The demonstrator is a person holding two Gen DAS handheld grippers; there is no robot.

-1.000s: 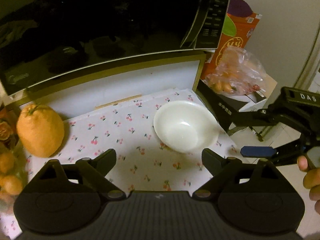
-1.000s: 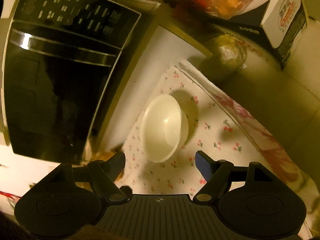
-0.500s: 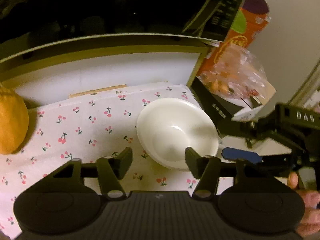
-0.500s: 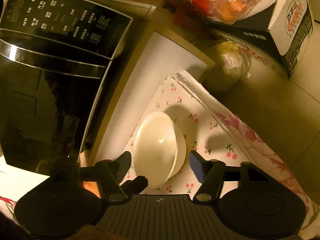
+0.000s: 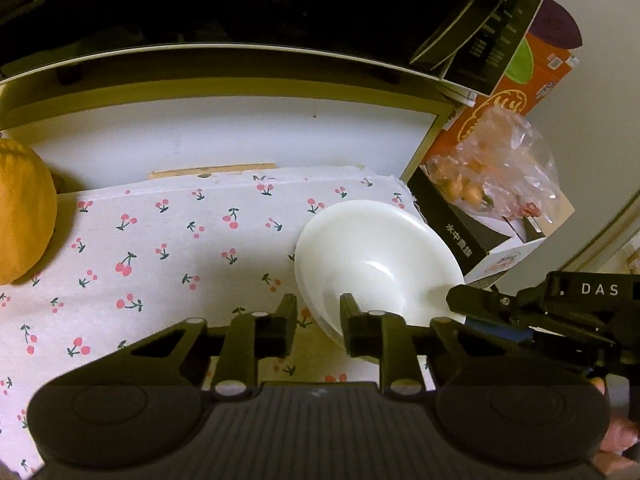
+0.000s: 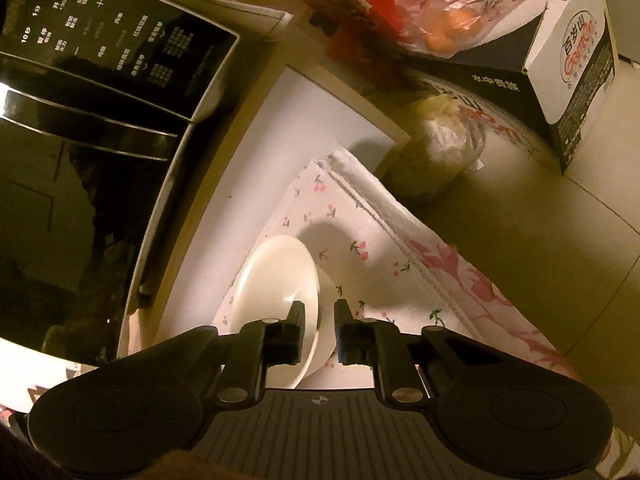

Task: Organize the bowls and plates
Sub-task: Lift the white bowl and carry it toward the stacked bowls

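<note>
Two grippers pinched one round white ceramic bowl (image 5: 376, 264).
Left gripper (image 5: 318, 320), jaws closing, gripped its seven o'clock rim; right gripper (image 6: 319, 330) clamped its four o'clock rim.

My left gripper (image 5: 318, 312) hides the near rim of the white round bowl (image 5: 372, 252) where my jaws are closing on it, so I cannot see whether my pads press it yet. The large orange citrus fruit (image 5: 22, 212) is cut off by the left edge of my left view, and the contents of the crinkled clear plastic bag (image 5: 500, 168) are too blurred to name. In my right view the black glossy microwave door (image 6: 80, 184) shows only dark reflections.
</note>
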